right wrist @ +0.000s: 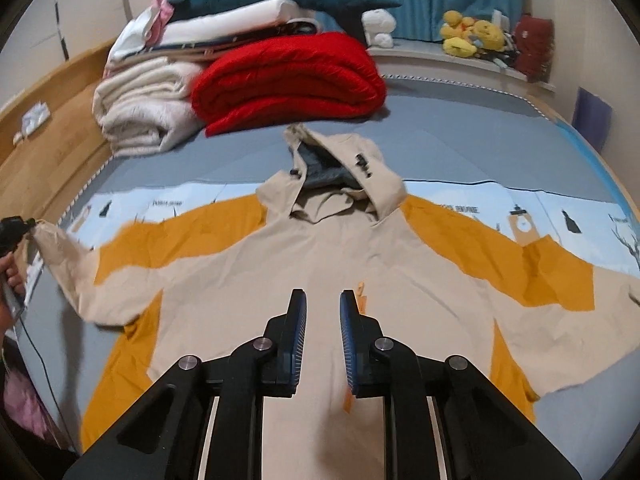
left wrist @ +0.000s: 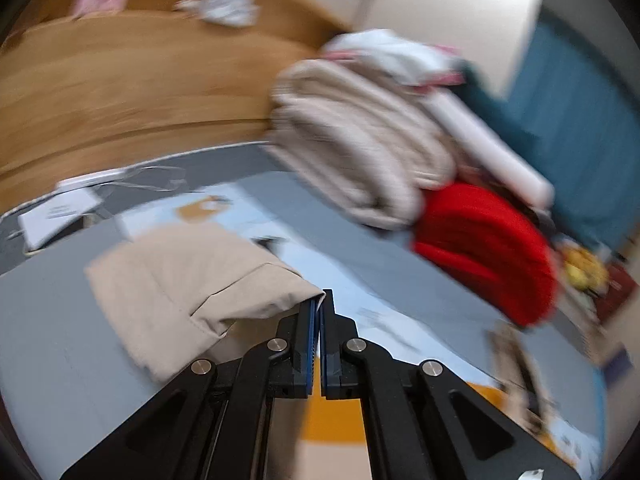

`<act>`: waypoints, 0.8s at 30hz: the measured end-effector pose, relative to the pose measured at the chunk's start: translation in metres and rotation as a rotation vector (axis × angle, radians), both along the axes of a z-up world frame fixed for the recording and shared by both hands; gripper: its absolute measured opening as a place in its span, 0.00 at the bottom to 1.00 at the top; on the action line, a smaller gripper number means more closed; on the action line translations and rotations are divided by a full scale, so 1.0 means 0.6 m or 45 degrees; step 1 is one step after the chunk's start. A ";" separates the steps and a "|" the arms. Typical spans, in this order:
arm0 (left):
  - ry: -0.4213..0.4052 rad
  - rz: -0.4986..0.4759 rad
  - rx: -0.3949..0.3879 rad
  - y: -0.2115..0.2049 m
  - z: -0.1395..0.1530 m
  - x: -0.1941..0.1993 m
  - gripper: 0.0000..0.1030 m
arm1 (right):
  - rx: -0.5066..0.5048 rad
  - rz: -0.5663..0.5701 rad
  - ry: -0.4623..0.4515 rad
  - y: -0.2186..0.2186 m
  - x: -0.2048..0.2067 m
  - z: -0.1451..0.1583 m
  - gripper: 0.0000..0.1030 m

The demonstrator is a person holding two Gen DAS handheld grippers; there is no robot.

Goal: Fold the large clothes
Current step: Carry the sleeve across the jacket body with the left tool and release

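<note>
The hooded jacket (right wrist: 320, 264), beige with mustard-yellow panels, lies spread face up on the bed (right wrist: 460, 148), hood (right wrist: 340, 168) toward the far end and both sleeves out to the sides, so its long axis across the sleeves runs left to right in the right wrist view. The left sleeve cuff (left wrist: 256, 280) is lifted off the covers and clamped in the left gripper (left wrist: 320, 304), whose 2 jaws are pressed together on the beige cloth; in the right wrist view that gripper (right wrist: 16, 226) shows at the far left edge, with the person's hand (right wrist: 12, 276) below it. The right gripper (right wrist: 323, 300) hovers above the jacket's chest, jaws a little apart with nothing between them.

The coming fold, as I judge it, turns on this: the held sleeve lies well out to the left of the body, so it must travel rightward across the chest, and the left hand is the nearer one for it.

Beyond the hood sit a folded red quilt (right wrist: 288, 76) and a cream blanket (right wrist: 144, 112). Dark print on the light-blue bedsheet (right wrist: 560, 208) is too blurred to read, and a small dark badge on the hood is illegible.
</note>
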State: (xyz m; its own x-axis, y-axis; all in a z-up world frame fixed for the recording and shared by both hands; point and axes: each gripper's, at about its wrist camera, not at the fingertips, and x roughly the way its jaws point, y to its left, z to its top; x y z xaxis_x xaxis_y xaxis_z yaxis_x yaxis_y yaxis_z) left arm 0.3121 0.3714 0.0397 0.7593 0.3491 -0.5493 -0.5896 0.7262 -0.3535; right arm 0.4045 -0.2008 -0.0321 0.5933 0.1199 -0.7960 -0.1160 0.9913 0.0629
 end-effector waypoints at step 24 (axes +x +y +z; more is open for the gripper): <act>0.494 -0.746 -0.251 -0.391 -0.195 0.127 0.27 | 0.086 -0.157 0.031 -0.070 -0.075 -0.030 0.16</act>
State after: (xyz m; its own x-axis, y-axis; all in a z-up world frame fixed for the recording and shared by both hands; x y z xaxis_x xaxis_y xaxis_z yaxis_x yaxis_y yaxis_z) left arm 0.3884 0.1369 -0.0771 0.5291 -0.1877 -0.8275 -0.2332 0.9055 -0.3545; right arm 0.3593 -0.2428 -0.0501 0.5873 0.1013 -0.8030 0.0089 0.9913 0.1316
